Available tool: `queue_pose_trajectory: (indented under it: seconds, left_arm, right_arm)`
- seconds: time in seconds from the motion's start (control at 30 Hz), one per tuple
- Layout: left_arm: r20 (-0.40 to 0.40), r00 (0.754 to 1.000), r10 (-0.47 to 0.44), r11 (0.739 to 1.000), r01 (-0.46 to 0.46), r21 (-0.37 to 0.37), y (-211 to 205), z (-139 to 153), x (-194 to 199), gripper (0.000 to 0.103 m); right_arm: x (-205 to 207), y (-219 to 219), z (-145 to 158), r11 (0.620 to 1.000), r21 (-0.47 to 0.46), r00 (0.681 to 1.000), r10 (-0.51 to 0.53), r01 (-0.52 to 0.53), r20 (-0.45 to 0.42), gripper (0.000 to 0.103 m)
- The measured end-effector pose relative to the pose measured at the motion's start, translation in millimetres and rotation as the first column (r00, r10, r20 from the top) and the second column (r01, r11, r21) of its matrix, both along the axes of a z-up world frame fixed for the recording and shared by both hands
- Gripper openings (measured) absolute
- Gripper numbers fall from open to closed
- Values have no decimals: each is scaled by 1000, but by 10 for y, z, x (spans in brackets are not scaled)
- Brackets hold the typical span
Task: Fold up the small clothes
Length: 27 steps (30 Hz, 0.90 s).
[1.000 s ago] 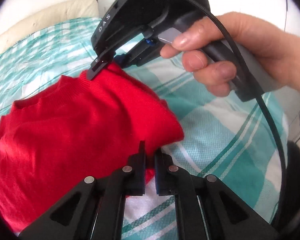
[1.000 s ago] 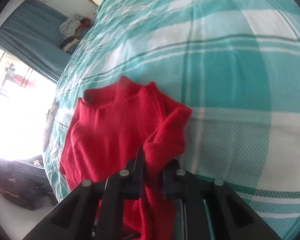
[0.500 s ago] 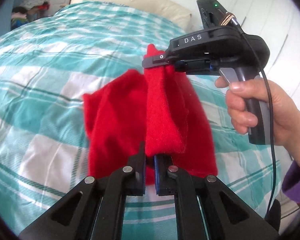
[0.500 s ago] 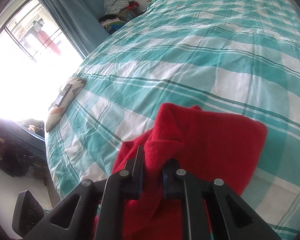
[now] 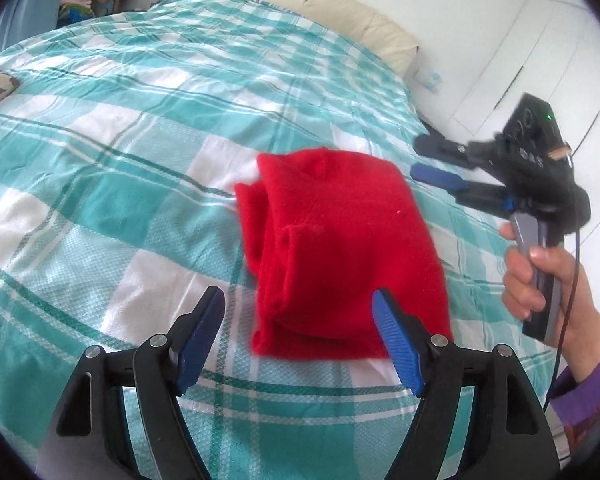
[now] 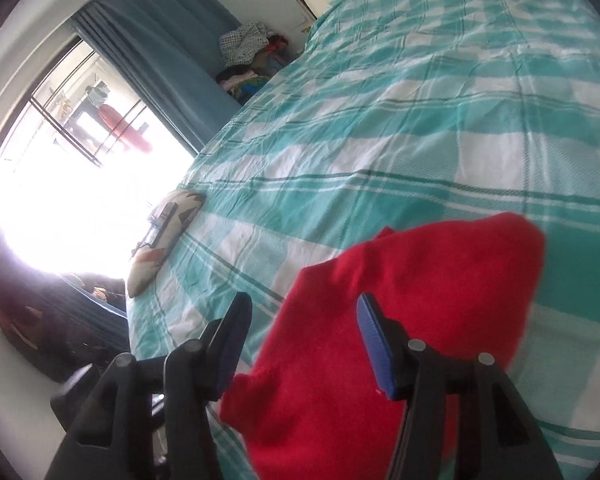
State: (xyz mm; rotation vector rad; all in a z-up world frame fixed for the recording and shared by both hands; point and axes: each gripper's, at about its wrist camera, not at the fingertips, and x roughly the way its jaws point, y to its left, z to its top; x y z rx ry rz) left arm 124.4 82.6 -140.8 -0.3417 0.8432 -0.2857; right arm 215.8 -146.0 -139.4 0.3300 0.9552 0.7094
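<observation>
Bedroom, teal-and-white plaid bedspread (image 5: pixel 140 184) filling most of both views, cream headboard (image 5: pixel 300 4) at 12 o'clock in left wrist view, white wardrobe doors (image 5: pixel 540 60) at 2 o'clock. Blue curtain (image 6: pixel 156 52) and bright window (image 6: pixel 72 152) at 10 o'clock in right wrist view, heap of mixed clothes (image 6: pixel 248 56) at 11 o'clock beside bed corner. Patterned cushion (image 6: pixel 164 240) on bed edge at 9 o'clock, dark flat object on top, too small to identify

Red sweater (image 5: pixel 340 256) folded into compact bundle, lying on bedspread near view centre, several layers stacked along its 9 o'clock edge. Same sweater in right wrist view at 5 o'clock, running down behind the fingers

Left gripper (image 5: pixel 298 320) spread wide, jaws just been opening, blue pads clear of fabric; near edge of sweater sits between fingertips, not pinched

Right gripper (image 6: pixel 300 326) also apart, jaws just been opening, sweater lying below and between fingers, no pad pressing on it. Seen from left wrist view at 3 o'clock: right gripper off sweater's 2 o'clock corner, motion-blurred, fingers pointing toward 9 o'clock with visible gap. Right hand (image 5: pixel 540 280) wrapped round grey handle, purple sleeve (image 5: pixel 584 396) at 4 o'clock, black cable (image 5: pixel 568 312) trailing down past wrist
</observation>
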Motion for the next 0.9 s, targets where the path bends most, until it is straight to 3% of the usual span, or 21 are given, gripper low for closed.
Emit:
queue_pose_trajectory:
  seconds: [0.13,0.23,0.33,0.47,0.57,0.63,0.7,0.77,0.9]
  left_arm:
    - [-15,999,45,996,-44,76,-125,-69,244,78]
    - [-98,992,85,983,-67,171,-141,-323,405,77]
    - [-142,987,69,978,-39,204,-127,-468,388,77]
    - [-138,988,66,965,-28,261,-37,-340,243,78]
    - [-125,991,53,977,-26,211,102,-187,236,78]
    - [-112,993,34,994,-22,106,194,-88,304,82]
    - [-109,994,12,1000,-12,2,234,-46,437,88]
    - [-118,993,-21,998,14,-59,209,-77,622,91]
    - [-225,969,-100,995,92,-47,31,-363,1022,90]
  right_arm:
    - [-446,-124,7,993,32,994,111,-112,17,55]
    - [-733,42,-299,983,8,983,181,-181,-24,55]
    - [-879,139,-760,982,-63,980,171,-178,-105,52]
    - [-1066,-18,-744,989,-33,985,143,-147,-95,50]
    - [-1113,-269,-549,995,-39,994,90,-93,-57,56]
    - [-1079,-468,-416,998,-57,1000,28,-29,-13,79]
    - [-965,-645,-338,998,-51,999,-38,38,6,87]
    - [-797,-780,-353,995,-15,995,-99,98,-19,87]
    - [-396,-784,-641,982,75,973,-160,174,-165,87]
